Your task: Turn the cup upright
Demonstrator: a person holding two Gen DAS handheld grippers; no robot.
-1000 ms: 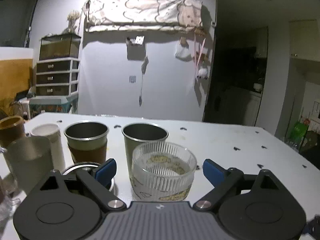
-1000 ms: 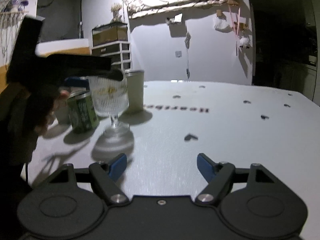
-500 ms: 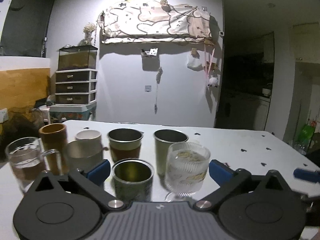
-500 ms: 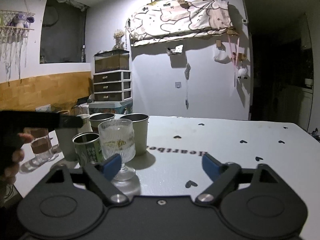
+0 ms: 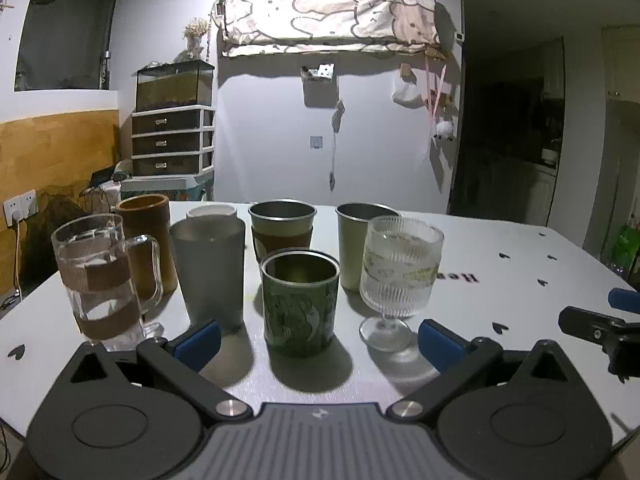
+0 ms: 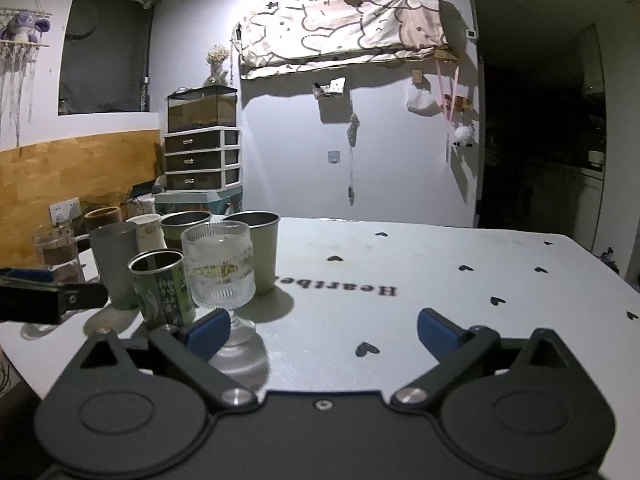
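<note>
Ribbed stemmed glass cup (image 5: 401, 270): upright on white table (image 5: 500, 264), ahead between the jaws of the spread, empty left gripper (image 5: 318, 340), ahead-left of the spread, empty right gripper (image 6: 323, 330); flip judged complete, next move only retreat.

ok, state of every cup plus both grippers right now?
left gripper: open, empty
right gripper: open, empty
ribbed stemmed glass: upright, on its foot
green printed cup: upright, mouth up
grey tumbler: standing
glass mug: upright
brown cup: upright
white cup: upright
sleeved steel cup: upright
plain steel cup: upright
</note>
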